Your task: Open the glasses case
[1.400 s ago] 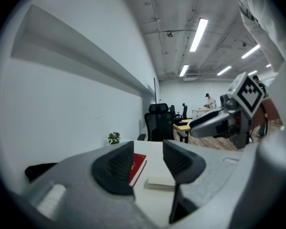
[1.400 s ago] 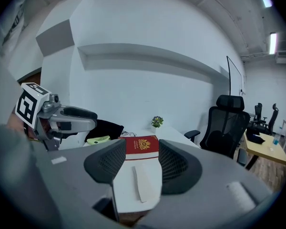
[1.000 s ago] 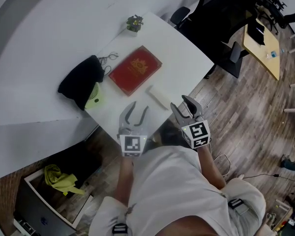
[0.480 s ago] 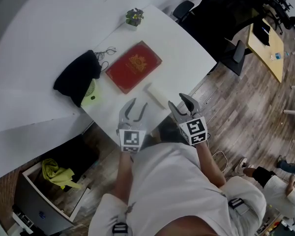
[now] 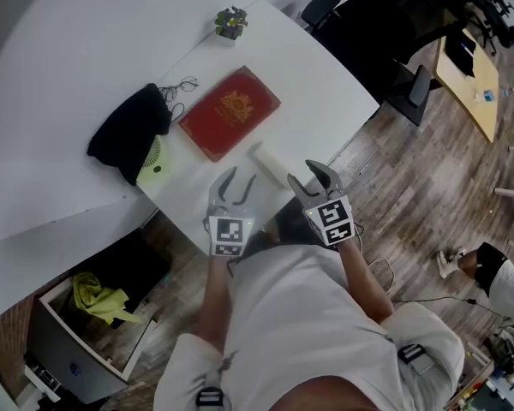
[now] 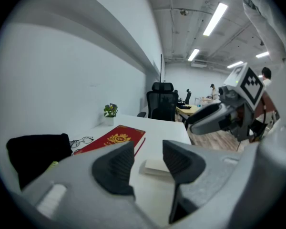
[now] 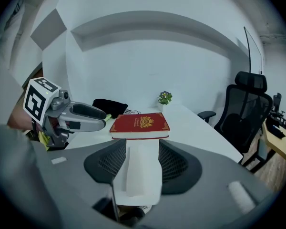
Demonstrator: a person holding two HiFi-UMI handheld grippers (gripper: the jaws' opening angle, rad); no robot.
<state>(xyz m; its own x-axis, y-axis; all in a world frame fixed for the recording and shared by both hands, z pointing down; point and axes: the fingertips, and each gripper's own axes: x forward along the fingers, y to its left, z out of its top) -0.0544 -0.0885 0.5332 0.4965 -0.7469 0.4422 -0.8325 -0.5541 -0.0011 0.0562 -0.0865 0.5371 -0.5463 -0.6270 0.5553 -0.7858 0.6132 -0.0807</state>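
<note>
Glasses case (image 5: 271,164): white, oblong, closed, lying flat on the white surface (image 5: 319,84) near its front edge, just in front of the red book (image 5: 230,112) with the gold emblem.

Left gripper (image 5: 241,179): fingers apart, nothing between them, hovering at the front edge just left of the case. In the left gripper view the case sits beyond and slightly right of the gap.

Right gripper (image 5: 306,176): fingers apart, not clamped. It is close to the case's near end, and in the right gripper view the case lines up lengthwise in the gap, with the pads clear of it on both sides.

Rest of the surface: black bag (image 5: 128,135) at the left edge, small potted plant (image 5: 230,21) at the far corner.
</note>
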